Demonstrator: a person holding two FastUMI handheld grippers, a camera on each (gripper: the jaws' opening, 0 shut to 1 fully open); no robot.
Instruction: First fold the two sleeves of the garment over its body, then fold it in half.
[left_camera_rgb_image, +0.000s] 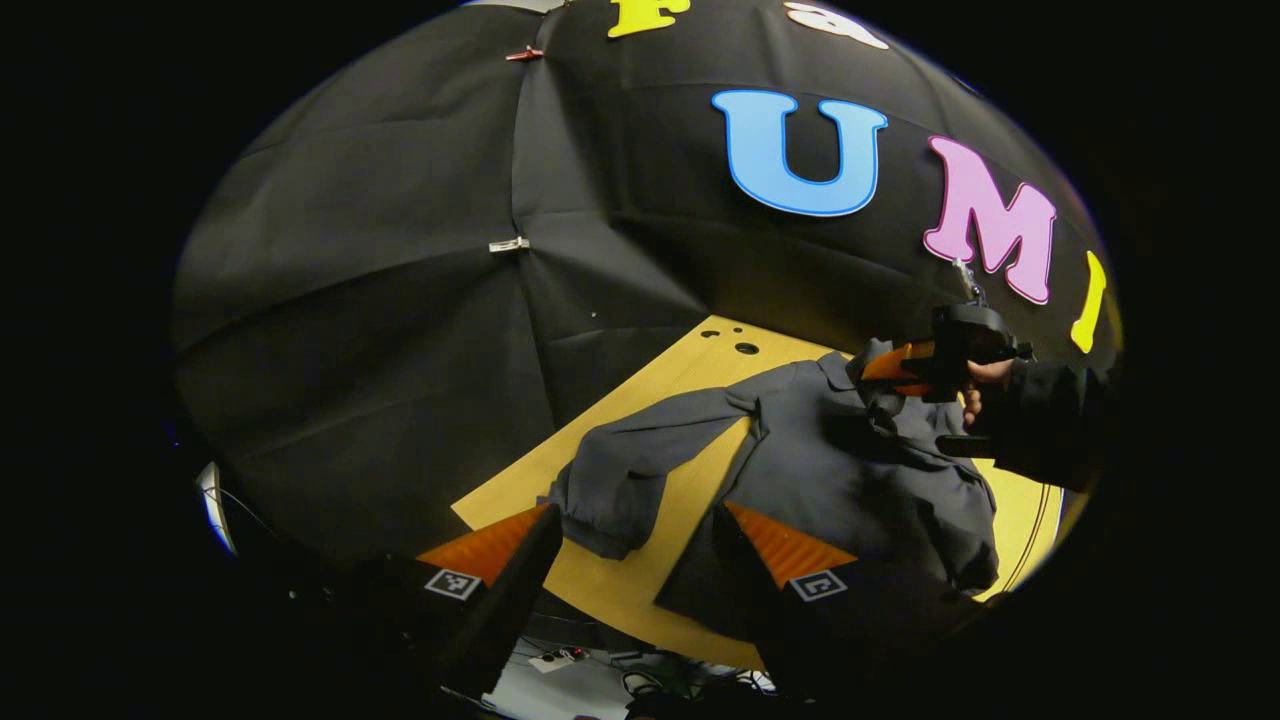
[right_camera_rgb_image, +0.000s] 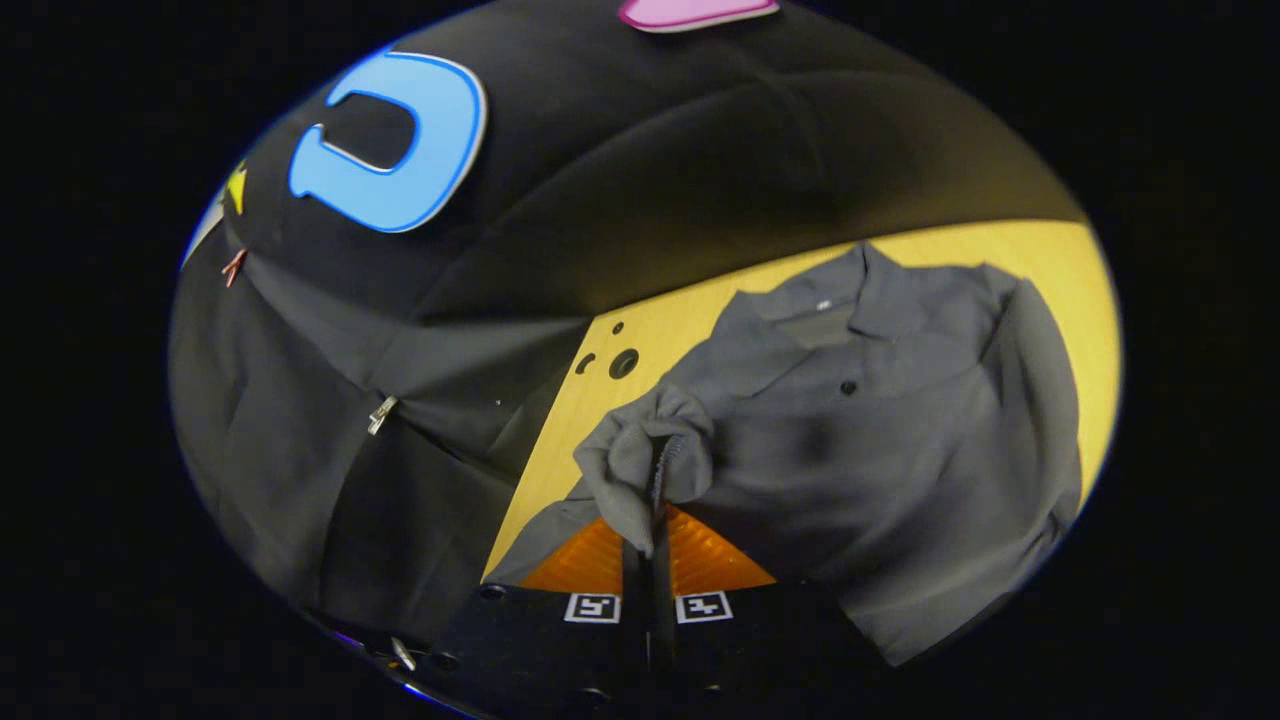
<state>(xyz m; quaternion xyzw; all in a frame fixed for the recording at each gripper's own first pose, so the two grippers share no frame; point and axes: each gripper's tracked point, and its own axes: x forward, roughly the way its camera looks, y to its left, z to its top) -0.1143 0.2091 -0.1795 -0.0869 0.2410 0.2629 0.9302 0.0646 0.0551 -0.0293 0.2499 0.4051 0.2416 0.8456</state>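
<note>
Pinching a bunched fold of grey cloth, the right gripper (right_camera_rgb_image: 655, 500) had its fingers pressed nearly together on what looked like a sleeve end of the garment (right_camera_rgb_image: 880, 440), lifted clear of the tabletop (right_camera_rgb_image: 560, 440). The hold made sense as the carry of that sleeve across the body, so the first fold was judged underway rather than finished. The garment lay front up on the tabletop, collar toward the booth wall. In the left gripper view the left gripper (left_camera_rgb_image: 640, 535) hung above the near edge with its fingers spread wide and nothing between them, just over the other sleeve (left_camera_rgb_image: 625, 480), which stretched out flat to the side, probably waiting its turn. The hand (left_camera_rgb_image: 985, 385) behind the right gripper was mostly covered by a dark cuff. The garment's hem ran out of sight below the left fingers, and how much cloth the right fingers gripped was unclear.
</note>
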